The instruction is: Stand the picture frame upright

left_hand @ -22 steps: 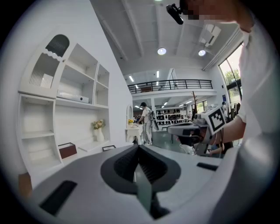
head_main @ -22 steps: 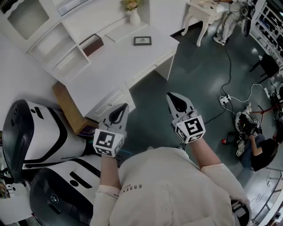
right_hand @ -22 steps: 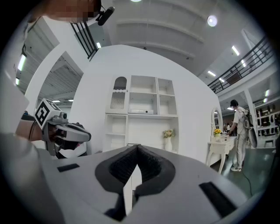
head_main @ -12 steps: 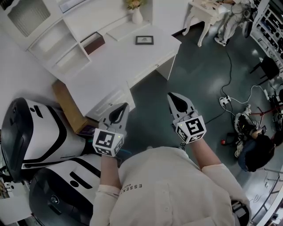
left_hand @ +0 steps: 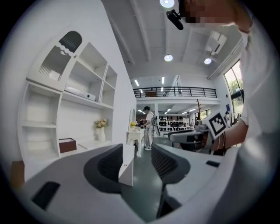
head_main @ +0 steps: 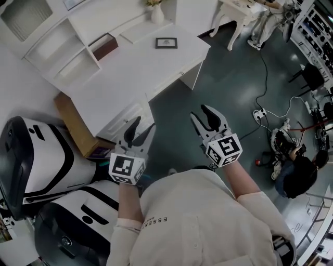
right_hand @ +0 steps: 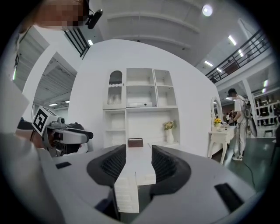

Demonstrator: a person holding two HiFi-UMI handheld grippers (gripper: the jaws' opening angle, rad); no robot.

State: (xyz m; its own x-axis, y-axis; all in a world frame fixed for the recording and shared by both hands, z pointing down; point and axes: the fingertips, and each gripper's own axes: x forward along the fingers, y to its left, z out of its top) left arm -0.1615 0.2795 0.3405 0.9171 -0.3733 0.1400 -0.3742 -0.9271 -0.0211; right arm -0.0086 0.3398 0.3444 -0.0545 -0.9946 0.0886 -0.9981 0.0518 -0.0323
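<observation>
Dark rectangular picture frame [head_main: 166,43] lies flat on white desk [head_main: 130,70]; left gripper [head_main: 142,128] and right gripper [head_main: 204,115] gape empty.

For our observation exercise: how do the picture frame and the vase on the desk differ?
The picture frame lies flat; the vase stands upright. The frame is dark-edged and rectangular; the vase is white, rounded and holds flowers. Both sit on the white desk.
</observation>
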